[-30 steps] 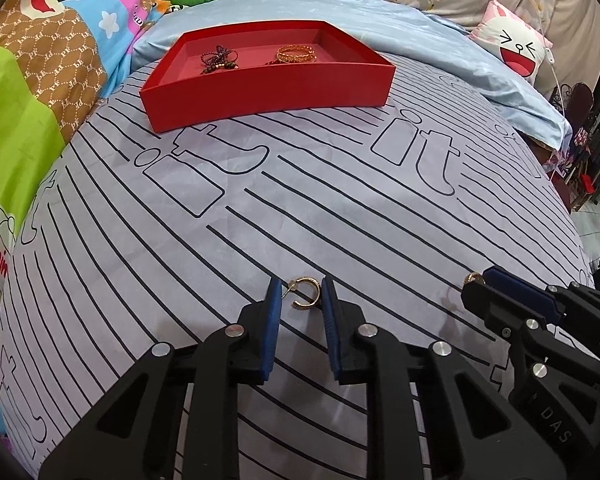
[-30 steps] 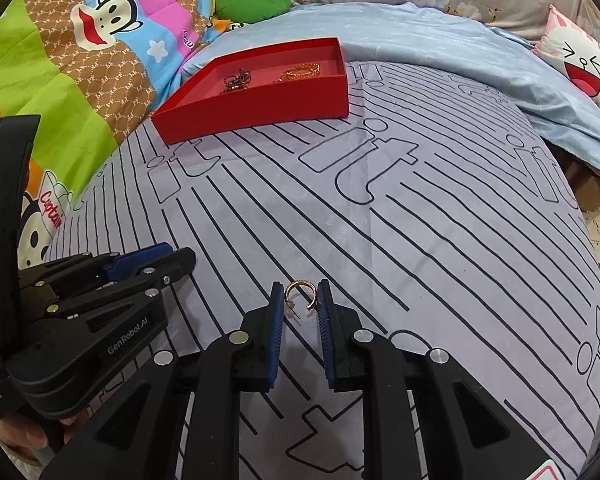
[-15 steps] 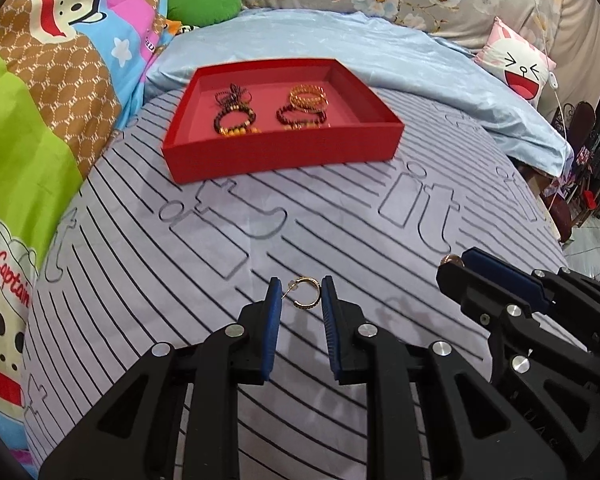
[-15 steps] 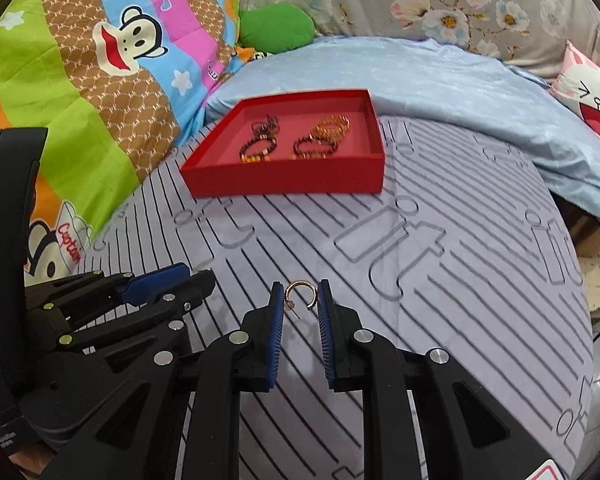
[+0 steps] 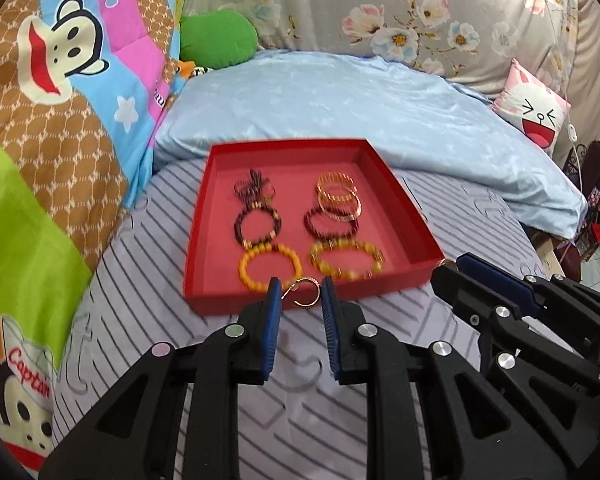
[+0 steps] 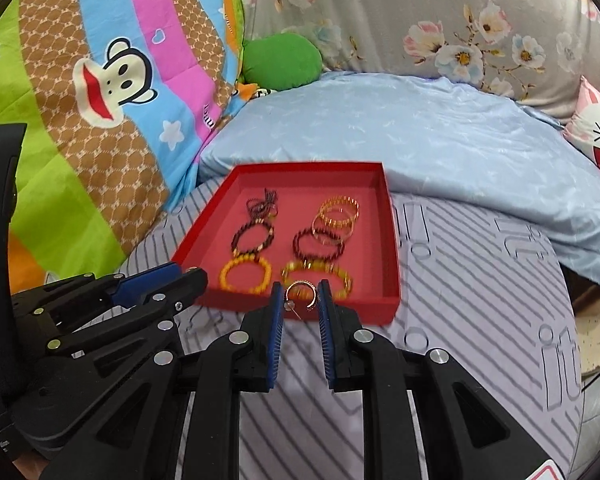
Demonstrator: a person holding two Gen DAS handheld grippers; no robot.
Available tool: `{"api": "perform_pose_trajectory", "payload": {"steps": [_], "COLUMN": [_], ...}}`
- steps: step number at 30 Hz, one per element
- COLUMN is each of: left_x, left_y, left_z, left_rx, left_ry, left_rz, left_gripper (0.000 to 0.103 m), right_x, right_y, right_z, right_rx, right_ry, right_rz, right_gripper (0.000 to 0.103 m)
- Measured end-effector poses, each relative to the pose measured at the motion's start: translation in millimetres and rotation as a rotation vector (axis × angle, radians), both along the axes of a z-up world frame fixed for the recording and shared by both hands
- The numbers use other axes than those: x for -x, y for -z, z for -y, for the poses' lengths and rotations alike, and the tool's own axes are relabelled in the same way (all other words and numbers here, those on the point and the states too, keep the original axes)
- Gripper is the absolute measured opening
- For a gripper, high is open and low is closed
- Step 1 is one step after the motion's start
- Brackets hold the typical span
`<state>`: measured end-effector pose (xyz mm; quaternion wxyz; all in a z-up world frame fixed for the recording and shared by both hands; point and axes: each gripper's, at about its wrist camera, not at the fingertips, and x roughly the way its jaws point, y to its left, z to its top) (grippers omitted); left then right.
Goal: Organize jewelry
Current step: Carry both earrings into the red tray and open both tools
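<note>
A shallow red tray (image 5: 404,220) (image 6: 390,248) sits on the striped grey bedsheet and holds several bracelets (image 5: 332,232) (image 6: 324,240): gold, dark beaded and yellow beaded. My left gripper (image 5: 300,294) is shut on a gold hoop earring (image 5: 305,300), held in the air just short of the tray's near wall. My right gripper (image 6: 299,294) is shut on a second gold hoop earring (image 6: 300,294), also raised at the tray's near edge. Each gripper shows in the other's view, side by side: the right gripper (image 5: 452,270) and the left gripper (image 6: 180,278).
A pale blue quilt (image 5: 340,100) lies behind the tray. A colourful monkey-print blanket (image 5: 40,120) rises on the left, with a green cushion (image 5: 218,40) and a floral pillow (image 5: 420,20) at the back. A pink cartoon pillow (image 5: 536,108) lies at the right, where the bed ends.
Both grippers have risen and moved forward toward the red tray, each still carrying its earring. The tray now looks much closer and its bracelets show from above.
</note>
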<state>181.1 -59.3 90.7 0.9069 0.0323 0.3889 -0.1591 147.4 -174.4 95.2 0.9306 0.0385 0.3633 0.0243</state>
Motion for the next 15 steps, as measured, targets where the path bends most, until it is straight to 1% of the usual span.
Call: {"api": "perform_pose_trajectory", "payload": {"steps": [4,8,15], "left_x": [-35,-69,-108], "left_y": [-1,5,20], "left_z": [4,9,13], "left_rx": [-0.002,-0.010,-0.023], "left_ry": [-0.013,-0.026,-0.046], "left_rz": [0.009,0.005,-0.017], "left_gripper": [0.020,0.020,0.020], "right_x": [-36,-74,-112], "right_y": [1,10,29], "right_z": [5,11,14], "right_rx": [0.007,-0.002,-0.005], "right_ry": [0.008,0.017,0.025], "right_rz": [0.001,-0.019,-0.049], "right_gripper": [0.016,0.016,0.016]}}
